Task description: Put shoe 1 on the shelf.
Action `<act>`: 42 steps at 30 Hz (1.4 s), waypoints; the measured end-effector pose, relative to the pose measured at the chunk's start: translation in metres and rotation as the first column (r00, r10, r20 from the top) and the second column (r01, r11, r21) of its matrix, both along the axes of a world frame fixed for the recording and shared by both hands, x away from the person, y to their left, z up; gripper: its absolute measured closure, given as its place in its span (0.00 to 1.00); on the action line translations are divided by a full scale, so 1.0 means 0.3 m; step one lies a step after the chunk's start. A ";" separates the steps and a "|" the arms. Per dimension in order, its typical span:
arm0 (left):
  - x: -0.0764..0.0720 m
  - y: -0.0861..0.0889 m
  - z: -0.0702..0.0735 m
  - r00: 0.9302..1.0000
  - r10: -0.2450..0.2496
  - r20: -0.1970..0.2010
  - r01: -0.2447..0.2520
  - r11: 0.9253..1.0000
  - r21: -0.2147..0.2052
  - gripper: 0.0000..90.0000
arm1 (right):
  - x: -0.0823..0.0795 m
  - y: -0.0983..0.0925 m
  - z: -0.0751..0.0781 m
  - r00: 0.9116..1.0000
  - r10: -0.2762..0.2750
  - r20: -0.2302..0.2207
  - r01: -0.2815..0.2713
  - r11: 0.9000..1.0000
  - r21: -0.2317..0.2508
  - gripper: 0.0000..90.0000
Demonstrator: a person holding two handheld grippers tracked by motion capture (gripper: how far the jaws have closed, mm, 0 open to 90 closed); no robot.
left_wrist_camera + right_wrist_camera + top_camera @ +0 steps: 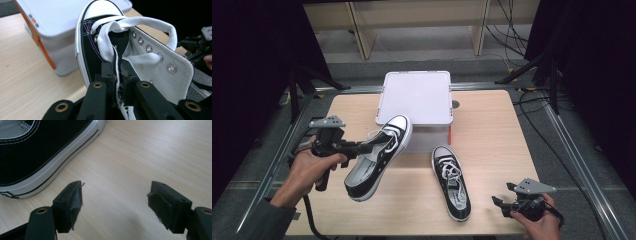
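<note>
Over the table's left side: left gripper (362,147) has one black-and-white sneaker (379,157) up in the air, toe pointing toward the bin (416,97), sole tilted to the left.
Grip: jaws pinched nearly together on the canvas edge by the eyelets, with a bit of white lace (117,75) caught in there too.
Other sneaker: second shoe (452,182) lies flat on the wood table (492,135), near the right gripper (504,204), not touching it.
Right tongs: spread wide, nothing between them, parked low just beside that shoe's rubber sidewall (50,173).
Step, my guess: carrying shoe one toward the bin, which has its lid on.
Next move: probably needs a steady carry; a thin-edge grip lets the shoe swing.
Materials: floppy canvas upper, glossy white rubber toe cap (103,7), metal eyelets (171,68), flat woven laces, smooth grey plastic bin with an orange latch (37,40).
</note>
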State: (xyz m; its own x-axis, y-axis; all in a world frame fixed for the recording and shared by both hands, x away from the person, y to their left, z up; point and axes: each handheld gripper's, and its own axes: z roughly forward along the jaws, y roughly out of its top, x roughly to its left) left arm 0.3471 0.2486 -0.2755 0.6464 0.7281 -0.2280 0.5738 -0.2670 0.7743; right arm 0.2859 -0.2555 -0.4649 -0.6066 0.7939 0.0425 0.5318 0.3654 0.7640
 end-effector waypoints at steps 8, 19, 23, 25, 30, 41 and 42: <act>0.123 -0.036 0.080 0.998 0.049 0.033 -0.050 0.999 0.015 0.92 | -0.002 0.002 0.001 1.000 -0.004 -0.010 0.004 1.000 0.004 0.31; 0.348 -0.129 0.132 0.989 0.144 0.038 -0.146 0.987 0.060 0.92 | 0.004 -0.006 0.001 1.000 0.008 0.012 -0.008 1.000 -0.013 0.31; 0.427 -0.165 0.131 0.976 0.215 0.041 -0.217 0.975 0.044 0.92 | 0.003 -0.007 0.002 1.000 0.010 0.014 -0.009 1.000 -0.008 0.31; 0.464 -0.177 0.127 0.970 0.240 0.041 -0.242 0.969 0.049 0.92 | 0.004 -0.007 0.001 1.000 0.011 0.014 -0.011 1.000 -0.009 0.31; 0.542 -0.188 0.118 0.953 0.301 0.036 -0.302 0.952 0.056 0.92 | 0.006 -0.009 0.000 1.000 0.016 0.019 -0.016 1.000 -0.005 0.31; 0.652 -0.233 0.060 0.926 0.376 -0.015 -0.376 0.926 0.032 0.92 | 0.006 -0.006 -0.003 1.000 0.026 0.005 -0.026 1.000 0.012 0.31; 0.652 -0.233 0.060 0.926 0.376 -0.015 -0.376 0.926 0.032 0.92 | 0.006 -0.007 -0.003 1.000 0.023 0.007 -0.023 1.000 0.004 0.31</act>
